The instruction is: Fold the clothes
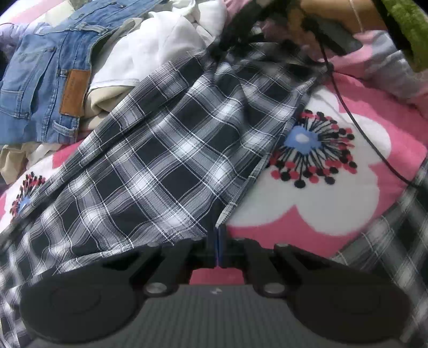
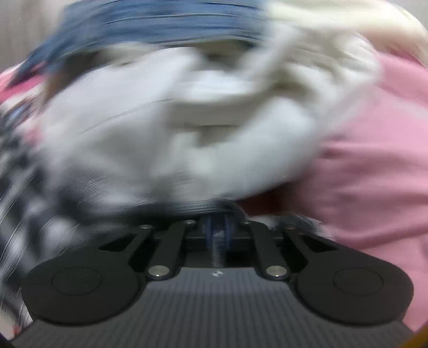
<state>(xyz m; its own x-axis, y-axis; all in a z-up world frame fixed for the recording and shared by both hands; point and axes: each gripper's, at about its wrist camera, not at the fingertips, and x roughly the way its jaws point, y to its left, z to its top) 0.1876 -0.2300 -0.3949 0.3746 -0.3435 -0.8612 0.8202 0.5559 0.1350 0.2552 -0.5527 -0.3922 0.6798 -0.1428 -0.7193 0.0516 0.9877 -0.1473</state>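
Observation:
A black, white and grey plaid garment (image 1: 171, 150) stretches taut across the bed in the left wrist view. My left gripper (image 1: 218, 241) is shut on its near edge at the bottom centre. The far end of the cloth rises to my right gripper (image 1: 230, 40), a blurred dark shape at the top with a hand (image 1: 337, 13) behind it. The right wrist view is heavily blurred. There my right gripper (image 2: 218, 222) is shut, with a dark strip of the plaid garment (image 2: 24, 171) between its blue pads.
Blue jeans (image 1: 45, 88) with a brown patch lie at the upper left, next to white clothes (image 1: 160, 45) and beige cloth (image 1: 104, 101). A pink flowered blanket (image 1: 334, 192) covers the bed. A black cable (image 1: 355, 120) runs across it. Pink cloth (image 2: 374, 160) lies to the right.

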